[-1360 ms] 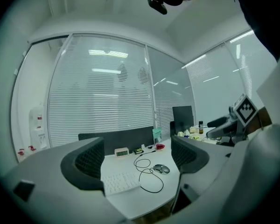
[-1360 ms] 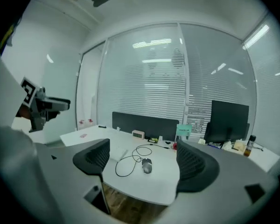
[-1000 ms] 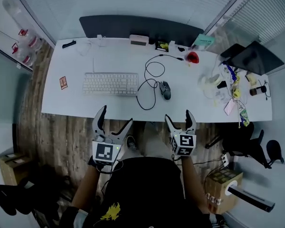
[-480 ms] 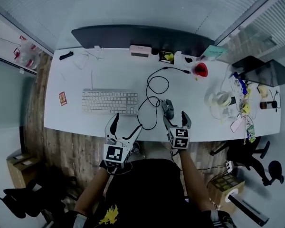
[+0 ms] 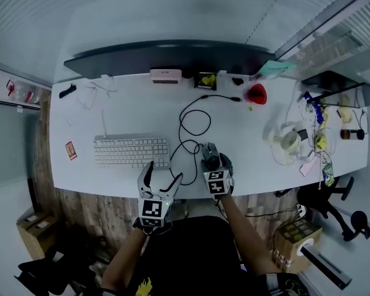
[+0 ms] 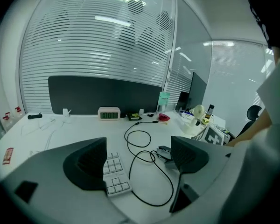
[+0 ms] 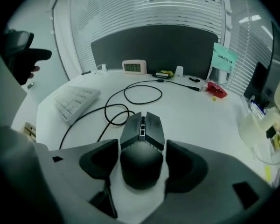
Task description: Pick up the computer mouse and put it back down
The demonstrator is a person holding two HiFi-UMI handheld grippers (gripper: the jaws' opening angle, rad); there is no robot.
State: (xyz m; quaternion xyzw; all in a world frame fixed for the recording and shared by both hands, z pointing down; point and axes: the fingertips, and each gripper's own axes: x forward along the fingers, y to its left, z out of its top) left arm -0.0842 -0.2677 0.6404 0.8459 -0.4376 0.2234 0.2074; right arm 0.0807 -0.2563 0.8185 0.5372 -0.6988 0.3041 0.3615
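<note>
You're in an office. A long white worktop [image 5: 129, 110] carries a keyboard [image 5: 131, 151] and a wired computer mouse [image 7: 142, 146], with a desk clock [image 5: 166, 75] and a dark divider panel [image 5: 172, 49] along its far edge. Slatted blinds [image 6: 98, 41] and glass walls surround you, and a black swivel chair [image 5: 317, 197] stands off the right edge.

The person wears a black top [image 5: 185, 251] with a yellow print [image 5: 142, 284], and the left gripper [image 5: 164, 172] and right gripper [image 5: 215, 163] are grey with dark pads [image 6: 86, 164] and black-and-white marker cubes [image 5: 152, 207], the right's jaws closing round the mouse [image 7: 141, 164].
</note>
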